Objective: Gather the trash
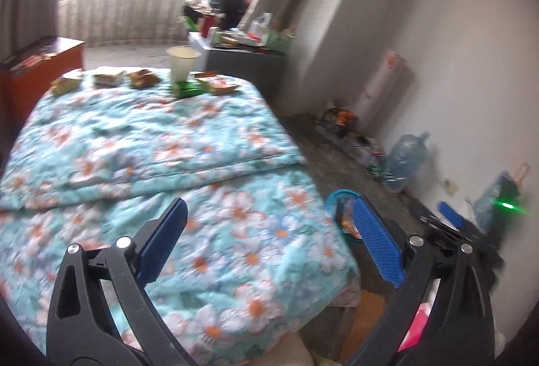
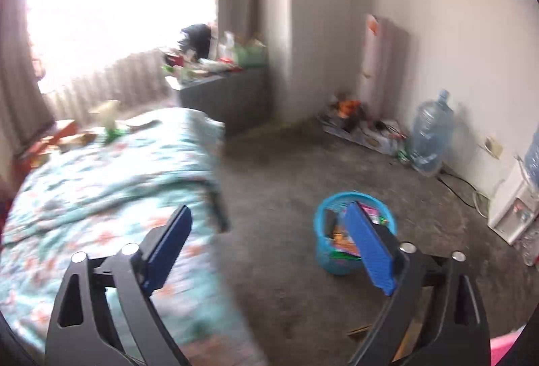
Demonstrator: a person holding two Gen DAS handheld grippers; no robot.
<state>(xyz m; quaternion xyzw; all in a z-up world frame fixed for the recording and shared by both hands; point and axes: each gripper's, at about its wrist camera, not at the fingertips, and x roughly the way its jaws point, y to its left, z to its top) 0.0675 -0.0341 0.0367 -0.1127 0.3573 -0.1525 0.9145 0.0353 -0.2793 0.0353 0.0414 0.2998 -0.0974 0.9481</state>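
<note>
Trash lies at the far end of the floral quilt (image 1: 168, 164): a white paper cup (image 1: 183, 63), a green wrapper (image 1: 185, 90) and several small cartons (image 1: 140, 78). My left gripper (image 1: 269, 214) hovers open over the near part of the bed with nothing between its fingers. A blue trash basket (image 2: 353, 231) with wrappers in it stands on the floor beside the bed. My right gripper (image 2: 269, 218) is open and empty above the floor, its right finger overlapping the basket. In the left wrist view the basket (image 1: 340, 201) shows only partly, behind a finger.
A big water jug (image 2: 429, 133) and a white dispenser (image 2: 512, 207) stand along the right wall. Litter (image 2: 353, 123) is piled in the corner. A cluttered dark cabinet (image 2: 222, 96) stands past the bed, and a wooden nightstand (image 1: 43, 69) is at far left. The floor is grey carpet (image 2: 286, 170).
</note>
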